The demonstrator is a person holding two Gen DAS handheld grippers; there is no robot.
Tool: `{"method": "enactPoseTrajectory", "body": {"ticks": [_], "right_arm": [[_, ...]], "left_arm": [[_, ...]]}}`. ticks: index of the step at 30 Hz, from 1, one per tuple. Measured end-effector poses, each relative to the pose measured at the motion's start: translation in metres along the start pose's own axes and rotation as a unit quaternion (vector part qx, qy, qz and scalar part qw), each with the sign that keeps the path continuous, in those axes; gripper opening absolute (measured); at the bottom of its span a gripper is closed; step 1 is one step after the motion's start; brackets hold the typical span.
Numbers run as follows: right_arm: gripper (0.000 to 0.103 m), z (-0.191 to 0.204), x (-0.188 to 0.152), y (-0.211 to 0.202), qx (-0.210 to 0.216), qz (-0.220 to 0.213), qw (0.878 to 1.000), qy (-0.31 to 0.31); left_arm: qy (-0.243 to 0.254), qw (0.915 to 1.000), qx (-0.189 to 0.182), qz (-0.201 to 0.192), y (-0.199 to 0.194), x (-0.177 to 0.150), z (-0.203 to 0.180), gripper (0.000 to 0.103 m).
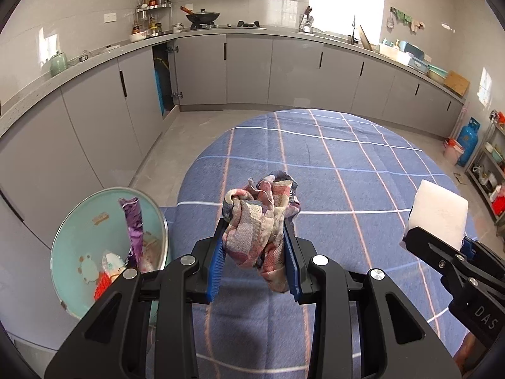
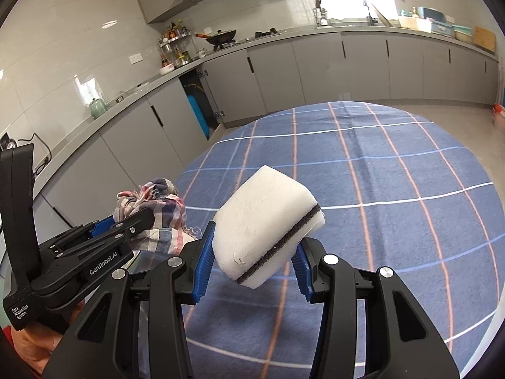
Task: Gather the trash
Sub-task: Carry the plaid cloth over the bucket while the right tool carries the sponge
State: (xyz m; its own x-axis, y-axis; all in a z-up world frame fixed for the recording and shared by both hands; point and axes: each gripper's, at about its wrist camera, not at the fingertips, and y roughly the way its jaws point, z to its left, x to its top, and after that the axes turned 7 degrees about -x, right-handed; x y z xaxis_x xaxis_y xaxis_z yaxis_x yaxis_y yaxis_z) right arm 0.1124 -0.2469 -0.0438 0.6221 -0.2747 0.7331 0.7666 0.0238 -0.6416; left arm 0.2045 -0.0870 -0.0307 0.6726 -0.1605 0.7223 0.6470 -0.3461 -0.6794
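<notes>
A crumpled plaid cloth hangs above the blue checked tablecloth, with my left gripper shut on it between its blue pads. A white sponge with a dark stripe is clamped in my right gripper, tilted above the same tablecloth. In the left wrist view the sponge and right gripper show at the right edge. The cloth and left gripper appear at the left in the right wrist view. A teal bin with wrappers inside, a purple one among them, stands lower left.
Grey kitchen cabinets run along the walls, one door open. A wok sits on the stove. A blue gas cylinder and a metal shelf stand at the right. A hand shows under the left gripper.
</notes>
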Motion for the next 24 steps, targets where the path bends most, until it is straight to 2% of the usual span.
{"method": "enactPoseTrajectory", "body": {"ticks": [15, 24], "right_arm": [[0.045, 0.049, -0.007, -0.005, 0.029, 0.002, 0.999, -0.041], [0.046, 0.086, -0.007, -0.005, 0.055, 0.002, 0.996, -0.069]], "left_arm": [[-0.028, 0.9991, 0.013, -0.028, -0.039, -0.016, 0.03, 0.033], [-0.051, 0.9971, 0.039, -0.041, -0.059, -0.023, 0.062, 0.033]]}}
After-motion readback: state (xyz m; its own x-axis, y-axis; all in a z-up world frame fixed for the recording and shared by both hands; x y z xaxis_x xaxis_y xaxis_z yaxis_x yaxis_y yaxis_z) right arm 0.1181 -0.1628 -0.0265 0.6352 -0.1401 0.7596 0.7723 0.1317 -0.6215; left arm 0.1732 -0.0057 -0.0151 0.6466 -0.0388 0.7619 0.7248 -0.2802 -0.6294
